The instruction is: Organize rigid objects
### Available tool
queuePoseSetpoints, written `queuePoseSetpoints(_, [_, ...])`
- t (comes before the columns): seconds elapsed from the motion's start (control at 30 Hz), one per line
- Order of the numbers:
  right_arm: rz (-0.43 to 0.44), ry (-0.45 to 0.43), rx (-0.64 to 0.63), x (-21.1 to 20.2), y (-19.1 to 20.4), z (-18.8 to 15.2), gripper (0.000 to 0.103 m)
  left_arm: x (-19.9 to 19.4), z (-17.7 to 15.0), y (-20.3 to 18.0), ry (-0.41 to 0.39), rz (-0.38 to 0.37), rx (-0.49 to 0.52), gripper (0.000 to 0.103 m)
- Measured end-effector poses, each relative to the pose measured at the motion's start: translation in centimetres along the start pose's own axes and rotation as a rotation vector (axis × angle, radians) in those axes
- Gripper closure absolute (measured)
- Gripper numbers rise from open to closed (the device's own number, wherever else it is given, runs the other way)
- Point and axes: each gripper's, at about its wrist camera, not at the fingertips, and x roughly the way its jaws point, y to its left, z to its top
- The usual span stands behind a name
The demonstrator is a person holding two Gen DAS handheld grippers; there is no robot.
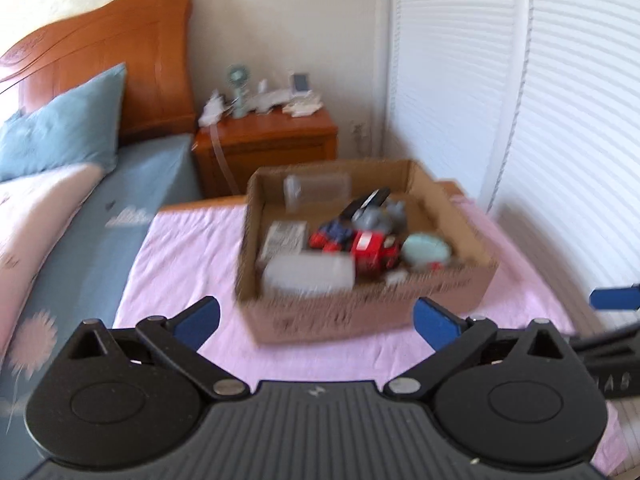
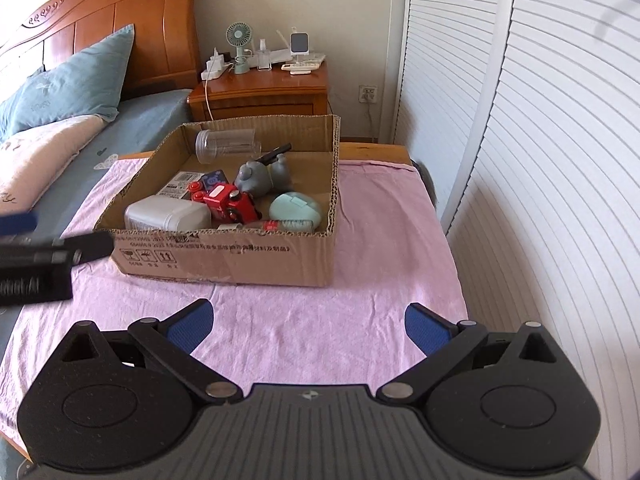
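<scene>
A shallow cardboard box sits on a pink cloth. It holds a clear jar, a grey toy animal, a red toy vehicle, a white container and a mint round case. The box also shows, blurred, in the left wrist view. My left gripper is open and empty in front of the box. My right gripper is open and empty, short of the box's front wall.
A bed with a blue pillow lies left. A wooden nightstand with a small fan stands behind the box. White louvered doors run along the right. The left gripper's body reaches in at the left edge.
</scene>
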Motion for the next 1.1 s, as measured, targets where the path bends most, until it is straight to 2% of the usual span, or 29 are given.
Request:
queuePoseSetpoints(0.17, [0.009, -0.005, 0.019, -0.9, 0.4, -0.6, 0.000, -1.9, -1.8, -0.4, 0.005, 0.038, 0.011, 0.001])
queuePoseSetpoints(0.3, [0.009, -0.004, 0.033, -1.2, 0.3, -0.9, 0.000, -2.6, -2.2, -0.3, 0.012, 0.012, 0.000, 0.001])
queuePoseSetpoints(0.4, [0.000, -0.002, 0.039, -1.2, 0.3, -1.0, 0.000, -2.8, -2.5, -0.5, 0.011, 0.029, 0.006, 0.001])
queuePoseSetpoints(1.1, [-0.005, -0.011, 0.040, -1.6, 0.3, -1.0, 0.000, -3.1, -2.4, -0.5, 0.033, 0.053, -0.008, 0.001])
